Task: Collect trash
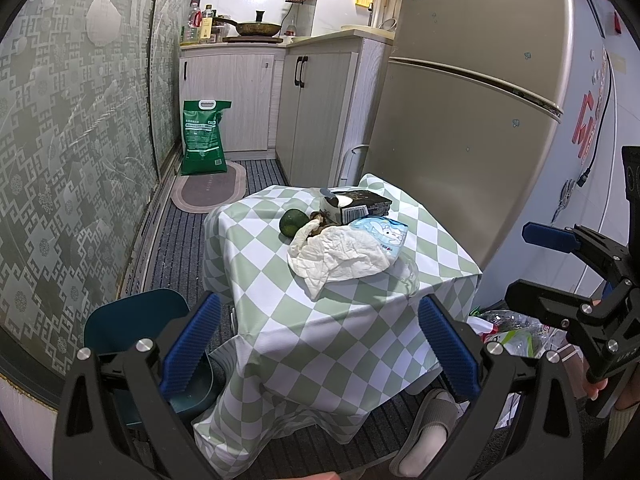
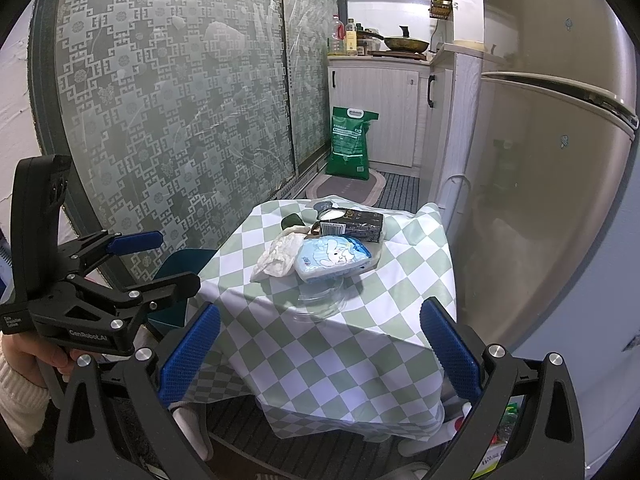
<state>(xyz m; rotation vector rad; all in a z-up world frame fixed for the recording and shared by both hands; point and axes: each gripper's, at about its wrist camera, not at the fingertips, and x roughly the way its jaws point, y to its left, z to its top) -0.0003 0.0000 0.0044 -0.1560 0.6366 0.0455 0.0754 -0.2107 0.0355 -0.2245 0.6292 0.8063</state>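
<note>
1. kitchen floor, fridge [image 1: 472, 92] right; left gripper [image 1: 320, 344] spread wide, empty, before the checked table [image 1: 320, 320]. crumpled paper [image 1: 340, 256], blue packet [image 1: 384, 234], carton [image 1: 356, 204] and avocado [image 1: 294, 222] lie clustered there.
2. right gripper [image 2: 320, 348] also gapes empty; packet [image 2: 334, 258] sits beside paper [image 2: 280, 258].

On the table [image 1: 352, 320] you have one crumpled paper [image 1: 340, 256], one blue tissue pack [image 1: 384, 234], one dark carton [image 1: 356, 204], one green fruit [image 1: 293, 222], and one clear lid [image 2: 320, 304].
</note>
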